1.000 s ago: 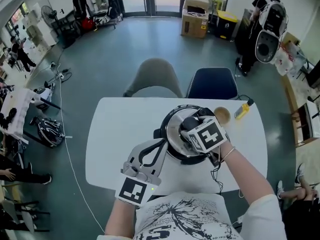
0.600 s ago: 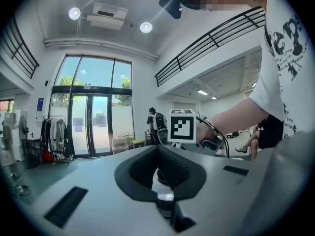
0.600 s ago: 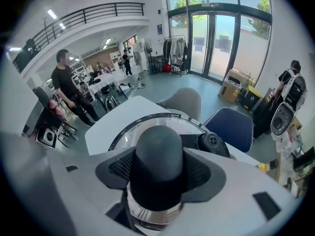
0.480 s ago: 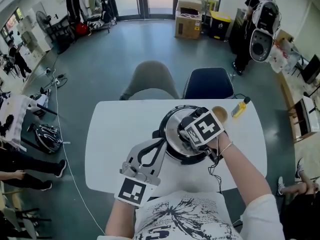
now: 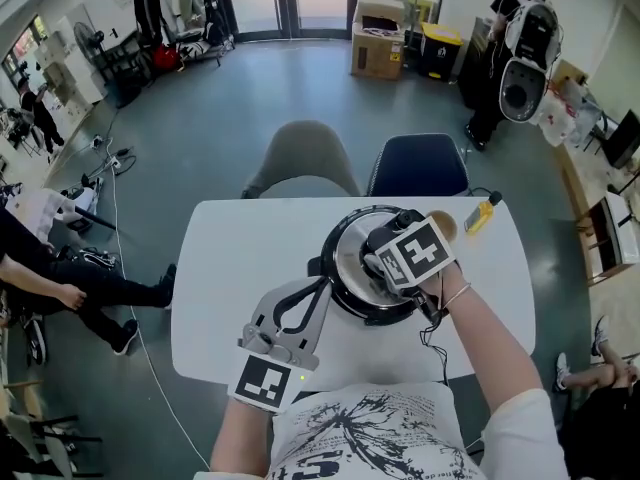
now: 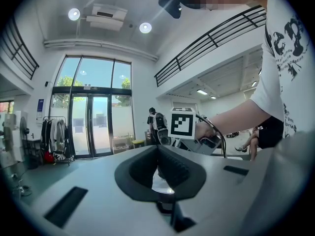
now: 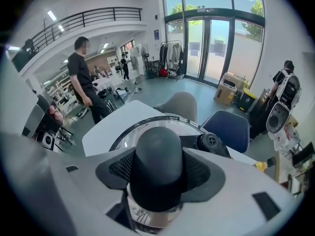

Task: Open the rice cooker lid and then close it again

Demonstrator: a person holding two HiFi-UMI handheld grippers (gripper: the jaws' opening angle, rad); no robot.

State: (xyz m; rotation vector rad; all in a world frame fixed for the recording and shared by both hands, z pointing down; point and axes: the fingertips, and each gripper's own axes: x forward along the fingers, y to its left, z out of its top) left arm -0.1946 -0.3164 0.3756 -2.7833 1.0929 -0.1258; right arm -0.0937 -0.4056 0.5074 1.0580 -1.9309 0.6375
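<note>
White was the surface (image 5: 230,258), and the rice cooker (image 5: 345,303) sat in the middle of it. Its shiny lid (image 5: 348,253) lay flat on the pot, shut. The right hand-held gripper (image 5: 383,251) pointed down at the lid. Its jaws had just been closing, and they squeezed the black knob (image 7: 158,154) on top of the lid from both sides. The left hand-held gripper (image 5: 322,286) lay level, with its tips just beside the cooker's left side. Its jaws were together with nothing in them. A small brown cup (image 5: 443,229) and a yellow bottle (image 5: 484,216) stood behind the cooker on the right. A grey chair (image 5: 305,158) and a blue chair (image 5: 420,168) stood at the far edge.
</note>
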